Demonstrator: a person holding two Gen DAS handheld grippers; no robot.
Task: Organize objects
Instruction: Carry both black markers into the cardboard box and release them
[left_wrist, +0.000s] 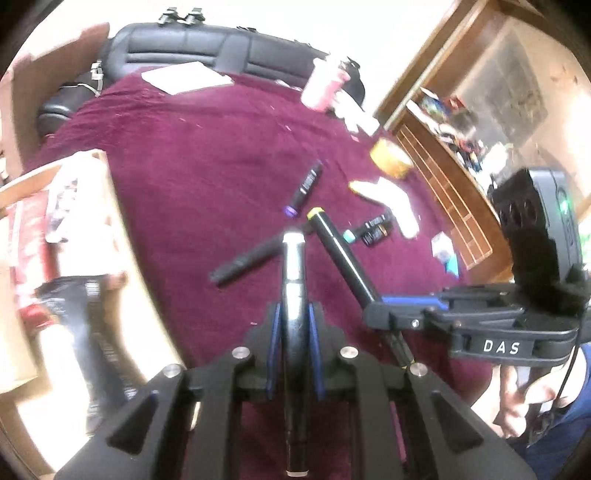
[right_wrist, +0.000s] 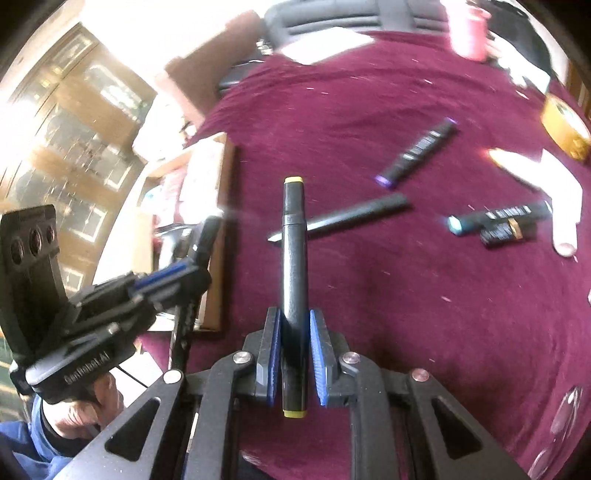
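Observation:
My left gripper is shut on a black marker with a white cap, held above the maroon tablecloth. My right gripper is shut on a black marker with yellow ends; it also shows in the left wrist view, with the right gripper beside mine. The left gripper appears in the right wrist view. On the cloth lie a purple-tipped marker, a plain black pen, a teal-tipped marker and a small black-and-gold tube.
An open cardboard box with printed items sits at the table's left edge. A pink cup, white paper, a yellow tape roll and a white object lie farther off. A wooden cabinet stands right.

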